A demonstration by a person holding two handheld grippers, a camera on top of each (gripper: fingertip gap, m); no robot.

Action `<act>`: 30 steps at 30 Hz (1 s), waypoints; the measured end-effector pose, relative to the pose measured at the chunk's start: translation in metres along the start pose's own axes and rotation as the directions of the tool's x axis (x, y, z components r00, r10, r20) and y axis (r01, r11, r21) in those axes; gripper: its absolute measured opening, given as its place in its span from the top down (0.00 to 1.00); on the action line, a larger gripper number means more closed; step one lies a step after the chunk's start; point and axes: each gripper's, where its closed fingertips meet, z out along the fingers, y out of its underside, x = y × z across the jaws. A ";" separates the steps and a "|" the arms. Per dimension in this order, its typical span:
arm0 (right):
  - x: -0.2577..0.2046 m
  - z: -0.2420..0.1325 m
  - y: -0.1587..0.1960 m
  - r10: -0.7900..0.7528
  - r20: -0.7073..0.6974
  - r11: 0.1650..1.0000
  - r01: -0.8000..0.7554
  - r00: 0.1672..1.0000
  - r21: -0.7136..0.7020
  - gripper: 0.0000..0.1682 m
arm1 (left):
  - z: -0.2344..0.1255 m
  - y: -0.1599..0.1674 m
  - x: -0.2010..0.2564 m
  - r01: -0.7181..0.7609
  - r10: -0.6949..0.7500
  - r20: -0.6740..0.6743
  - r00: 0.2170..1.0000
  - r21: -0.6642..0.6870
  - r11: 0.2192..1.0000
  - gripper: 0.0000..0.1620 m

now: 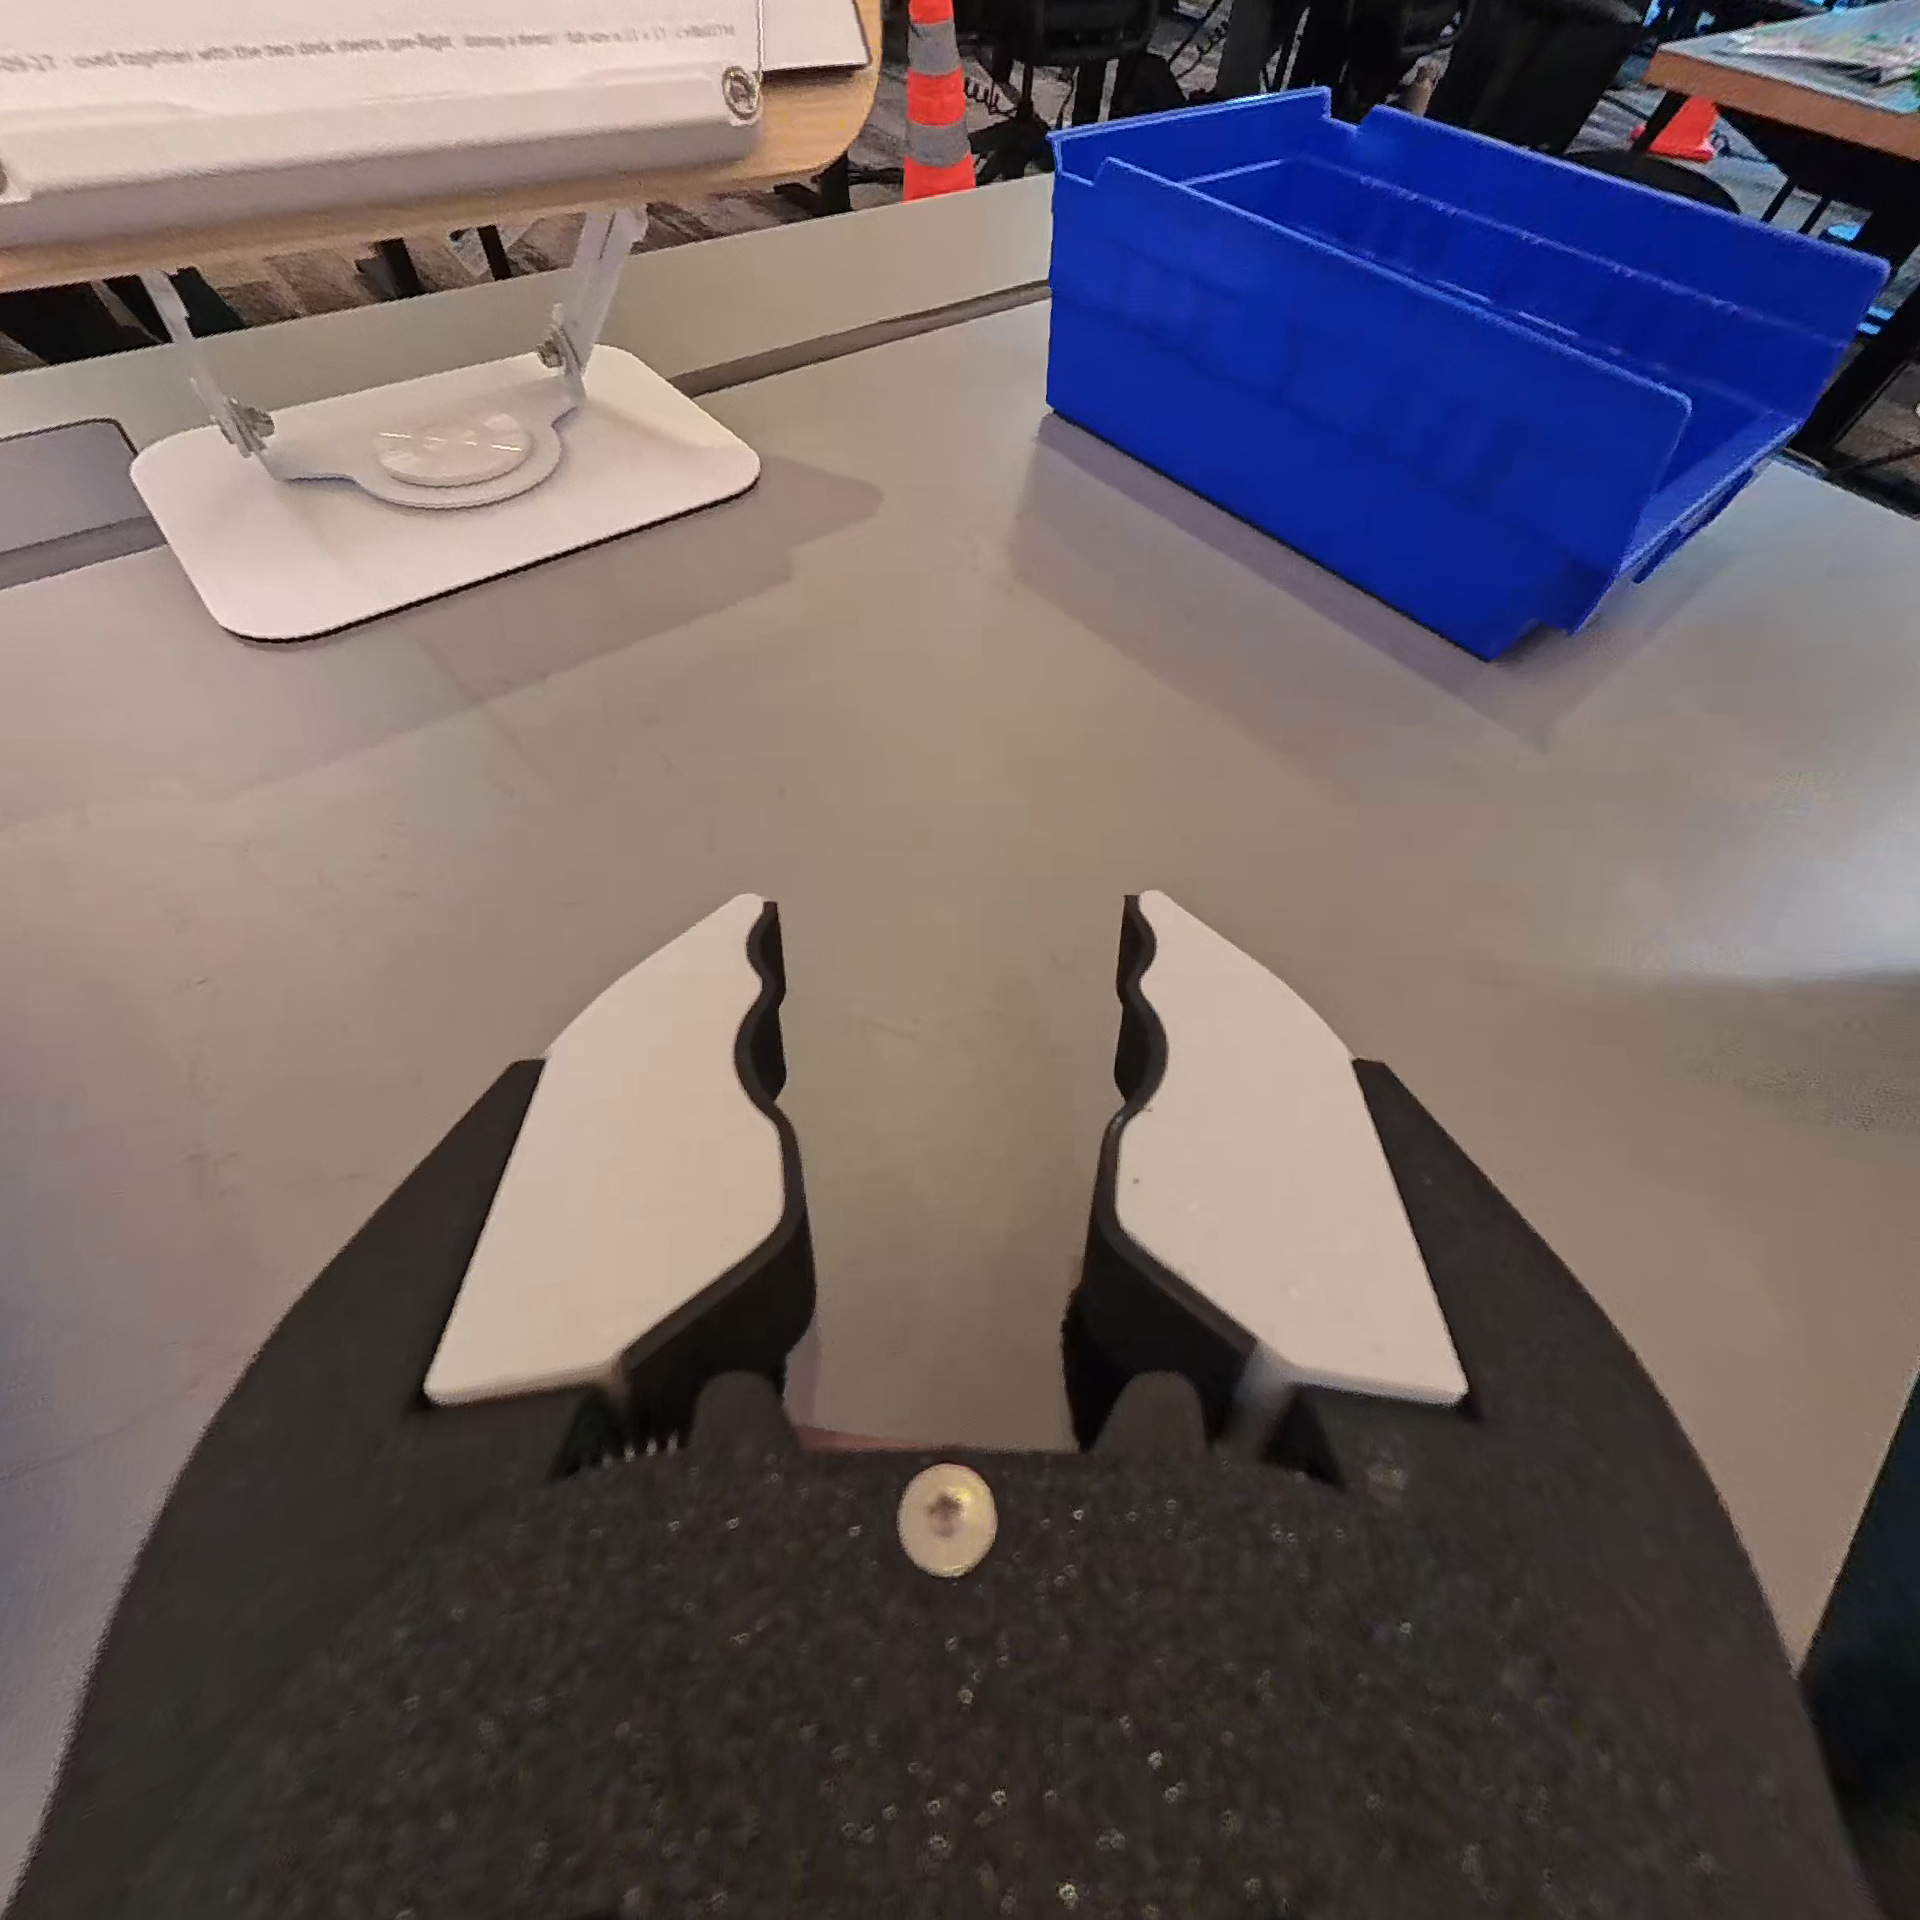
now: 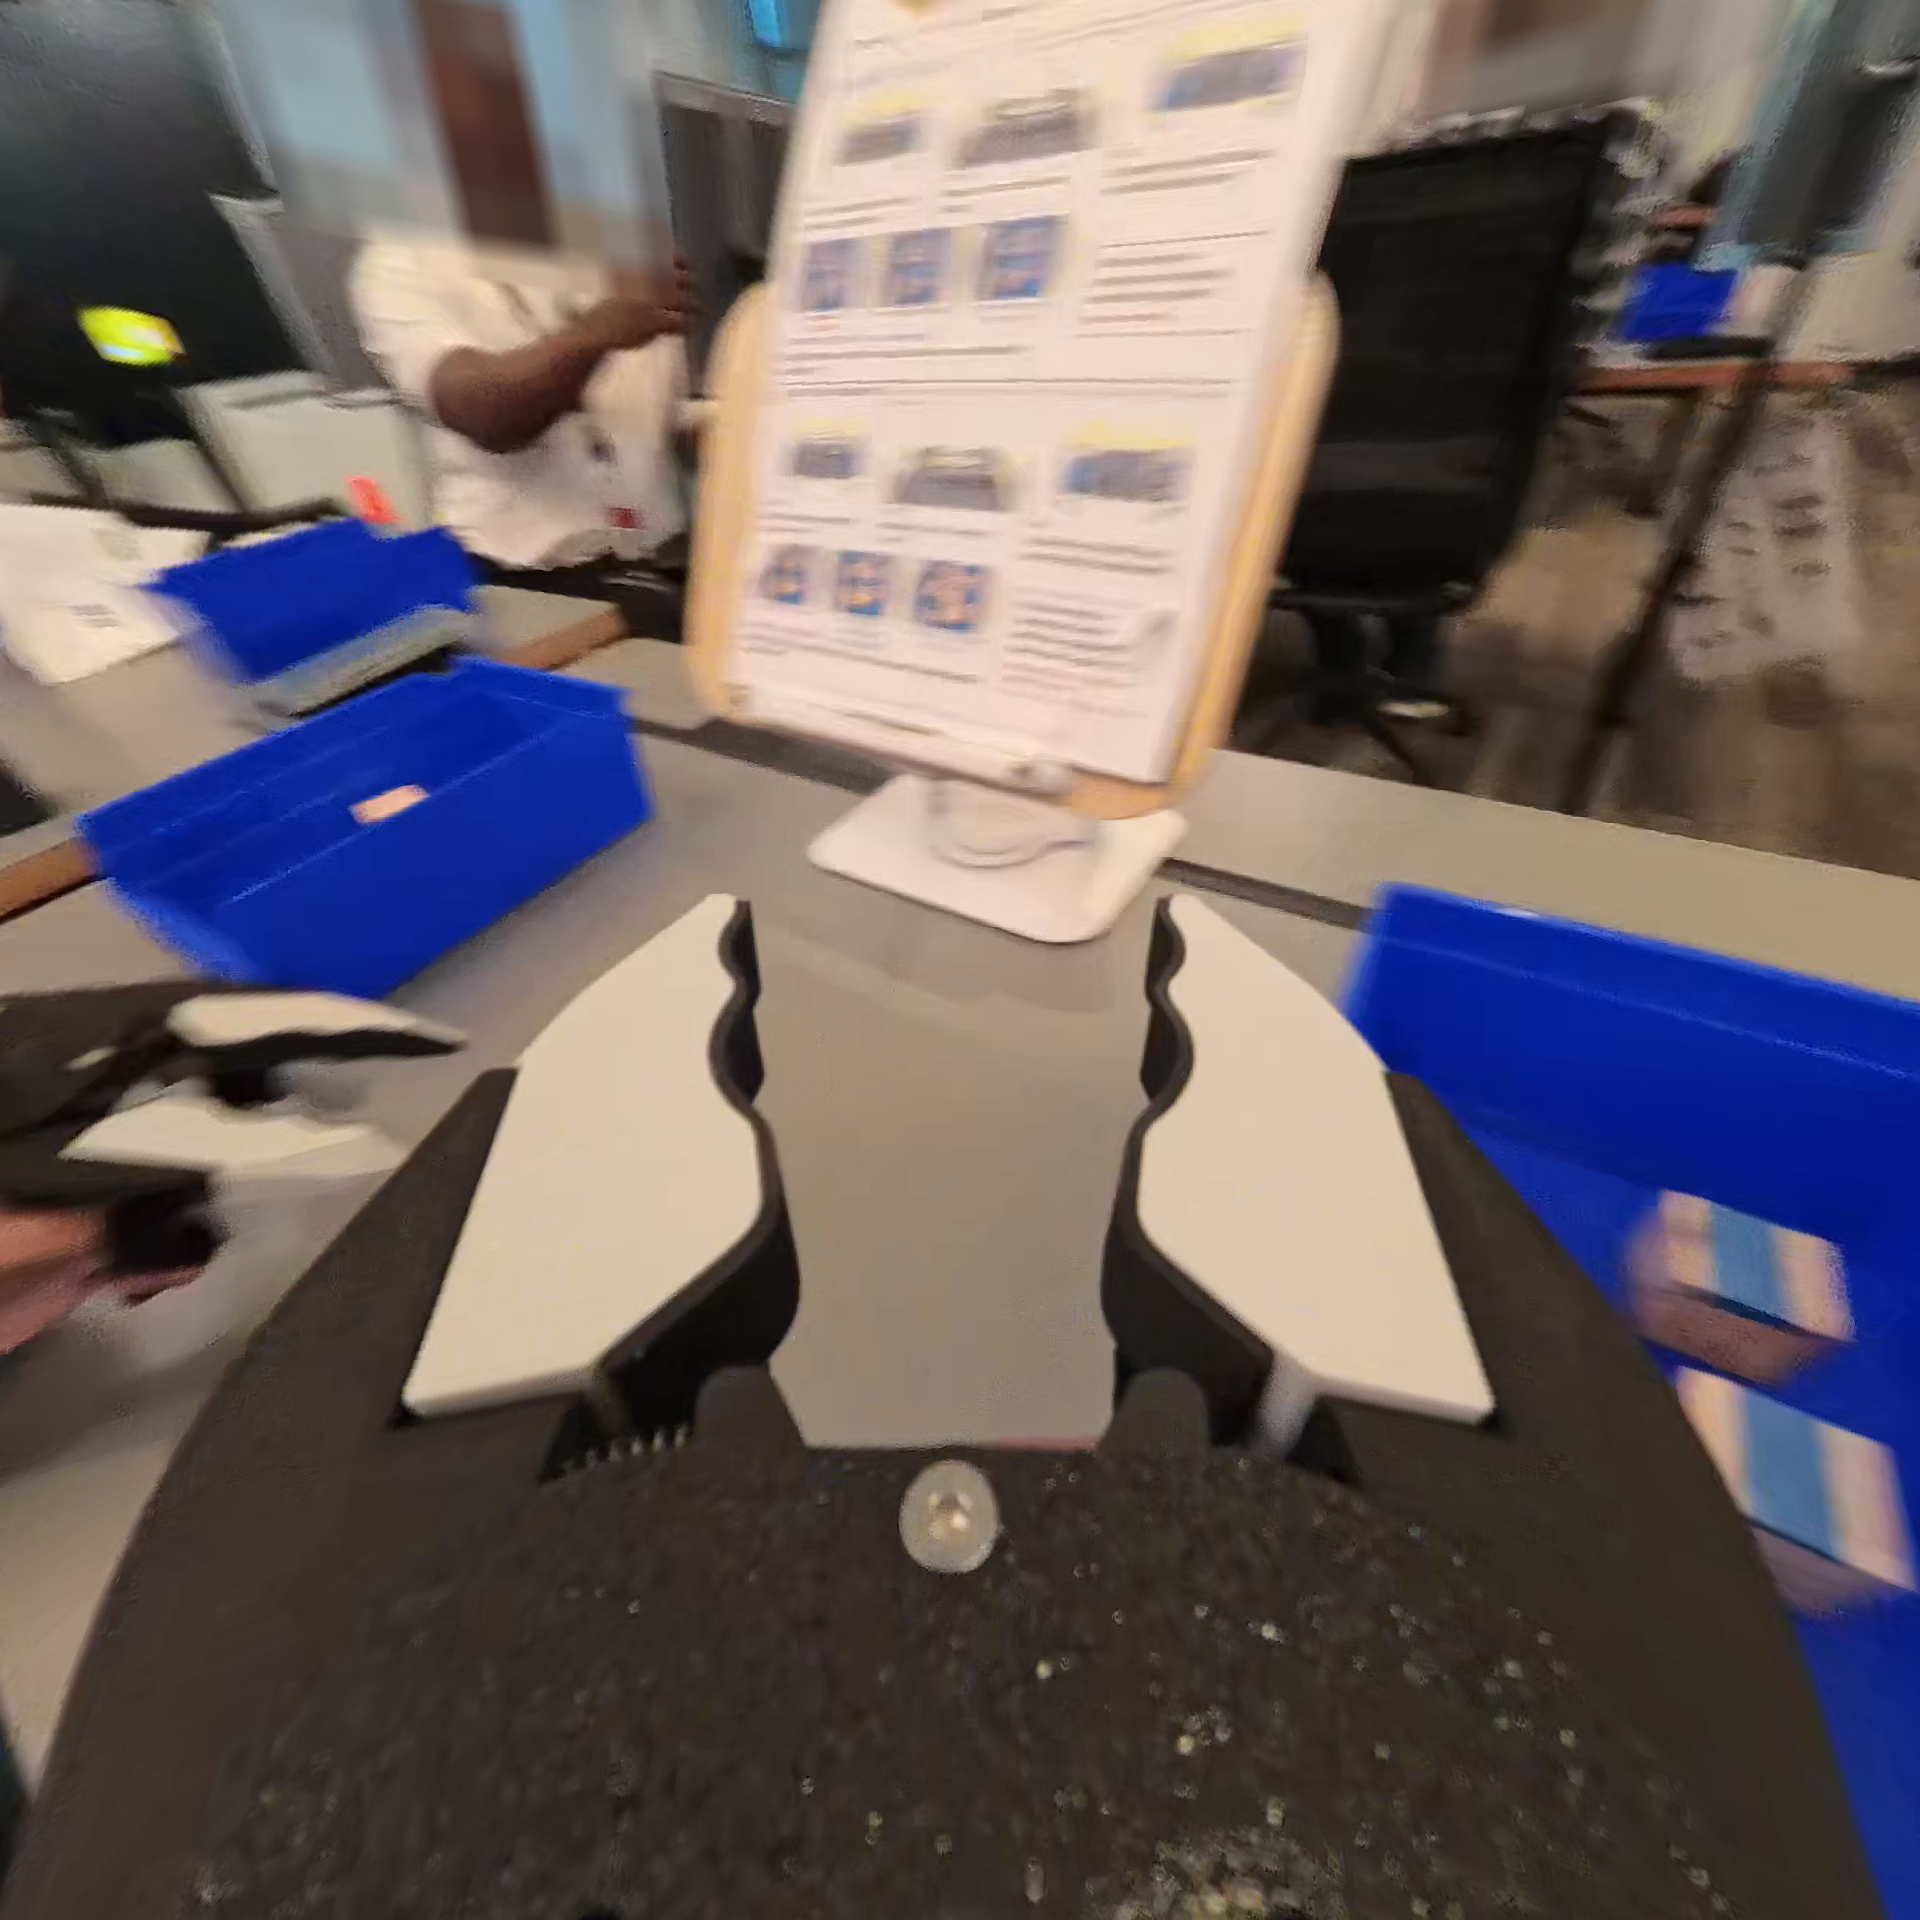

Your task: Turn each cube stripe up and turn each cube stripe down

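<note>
The grey surface point(image 1: 935, 727) lies bare under the left hand-held gripper point(image 1: 951, 914), fingers apart and holding nothing. The right hand-held gripper point(image 2: 951, 925) also gapes, unloaded. Striped cubes point(image 2: 1756, 1299) sit blurred in the blue bin point(image 2: 1662, 1049) just right. Farther off stands an instruction stand point(image 2: 997, 416).

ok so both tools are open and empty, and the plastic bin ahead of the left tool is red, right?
Not quite. The left tool and right tool are both open and empty, but the plastic bin ahead of the left one is blue, not red, as the left wrist view shows.
</note>
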 end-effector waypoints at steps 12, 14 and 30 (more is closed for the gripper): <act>-0.125 0.035 0.106 -0.080 0.268 0.991 0.047 0.960 0.129 0.64 | -0.005 0.017 0.015 -0.006 0.005 -0.014 1.000 -0.058 0.998 0.65; -0.124 0.036 0.114 -0.091 0.272 0.990 0.059 0.958 0.125 0.64 | -0.007 0.022 0.022 0.002 -0.008 -0.064 0.998 -0.105 0.994 0.65; -0.128 0.039 0.132 -0.059 0.345 0.995 0.029 0.937 0.092 0.64 | -0.140 -0.003 -0.223 -0.357 0.410 -0.050 0.911 -0.591 0.723 0.63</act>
